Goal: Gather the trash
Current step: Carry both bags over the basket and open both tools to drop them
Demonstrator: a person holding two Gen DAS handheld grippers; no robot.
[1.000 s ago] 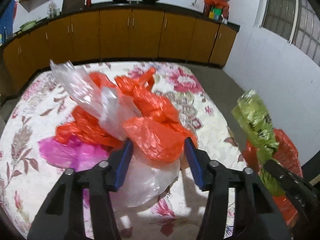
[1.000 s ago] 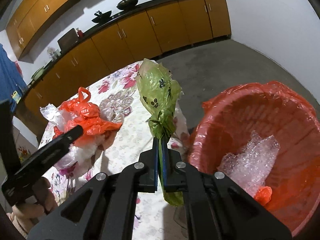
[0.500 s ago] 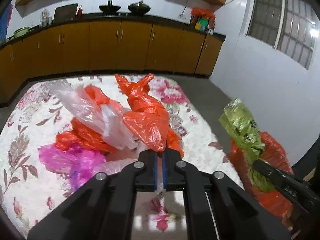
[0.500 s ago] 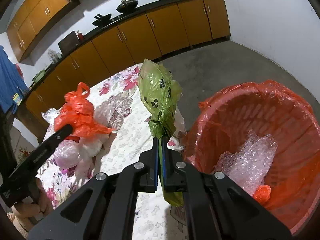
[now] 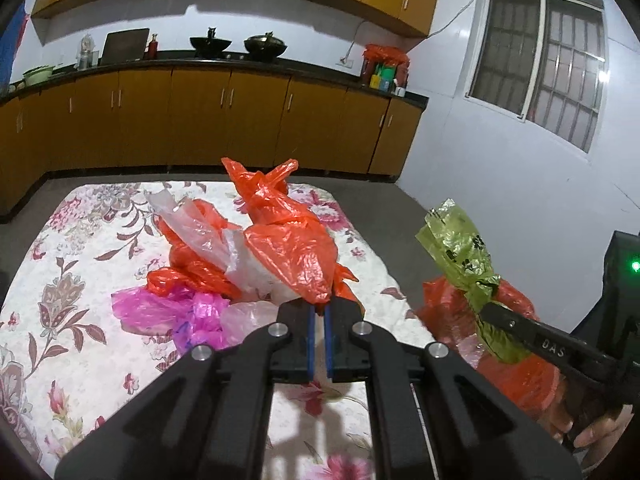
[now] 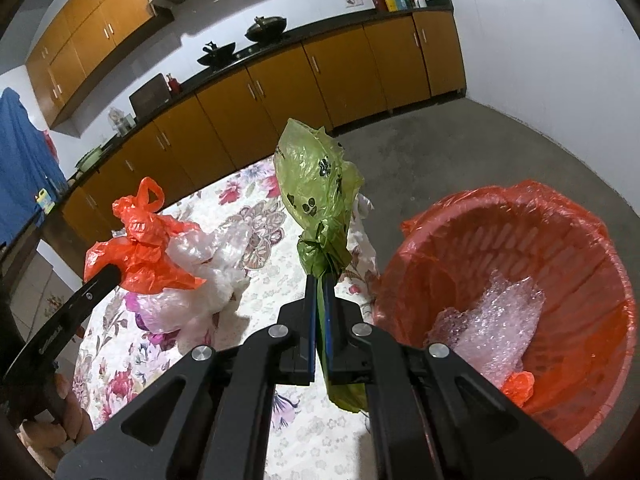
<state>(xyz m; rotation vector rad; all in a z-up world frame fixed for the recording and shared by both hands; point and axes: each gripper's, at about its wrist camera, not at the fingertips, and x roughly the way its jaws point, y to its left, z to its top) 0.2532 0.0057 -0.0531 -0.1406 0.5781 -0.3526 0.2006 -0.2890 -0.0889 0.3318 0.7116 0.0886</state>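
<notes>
Nearest the left wrist camera, the left gripper (image 5: 319, 312) has its blue-lined fingers (image 5: 310, 344) pressed together on the lower edge of an orange plastic bag (image 5: 296, 254), which stands up from them above the floral-clothed counter (image 5: 80, 264). Just behind it a heap of more trash lies on the cloth: a clear bag (image 5: 200, 232), other orange bags and a pink bag (image 5: 160, 308). To the right, the right gripper (image 5: 486, 310) comes in from the side, its fingers pinching the knotted neck of a green plastic bag (image 5: 460, 248); the letters "DAS" can be read on its black arm, and the dark print on the green bag is too crumpled to read. In the right wrist view that green bag (image 6: 316, 196) rises from the closed fingers (image 6: 310, 320), with black paw-like marks on it, and its tail hangs below them. Beside the counter's edge stands a red basket (image 6: 560, 232) lined with an orange bag; bubble wrap (image 6: 496, 328) and a small orange scrap lie inside it. Farther off are a grey concrete floor (image 6: 440, 152), a run of yellow-brown cabinets (image 5: 200, 120) under a dark worktop carrying two dark woks (image 5: 266, 43), white walls and a barred window (image 5: 544, 60).
</notes>
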